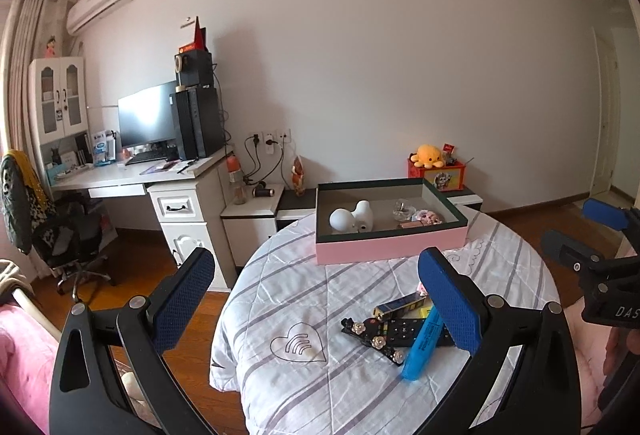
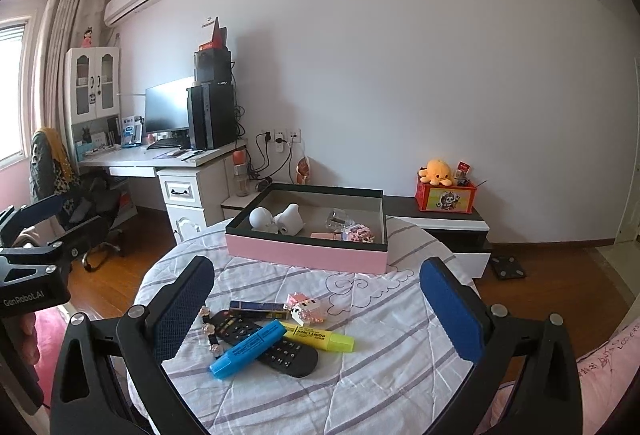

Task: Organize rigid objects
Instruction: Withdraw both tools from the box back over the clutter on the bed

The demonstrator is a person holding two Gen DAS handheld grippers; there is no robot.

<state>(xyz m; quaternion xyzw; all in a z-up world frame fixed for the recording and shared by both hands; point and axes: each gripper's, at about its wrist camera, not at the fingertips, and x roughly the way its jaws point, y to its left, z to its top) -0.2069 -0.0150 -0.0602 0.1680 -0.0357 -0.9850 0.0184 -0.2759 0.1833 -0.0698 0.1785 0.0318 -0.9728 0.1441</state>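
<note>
A pile lies on the quilted round table: a blue highlighter across a black remote, a yellow highlighter, a dark slim box, a pink block toy and a black hair clip with flowers. Behind stands a pink open box holding white rounded objects, a clear glass piece and pink items. My right gripper hangs open above the pile. My left gripper is open over the table's left side, with the blue highlighter by its right finger.
A white desk with monitor and computer tower stands at the back left, an office chair beside it. A low cabinet carries a red box with an orange plush. Wooden floor surrounds the table. A scale lies on the floor.
</note>
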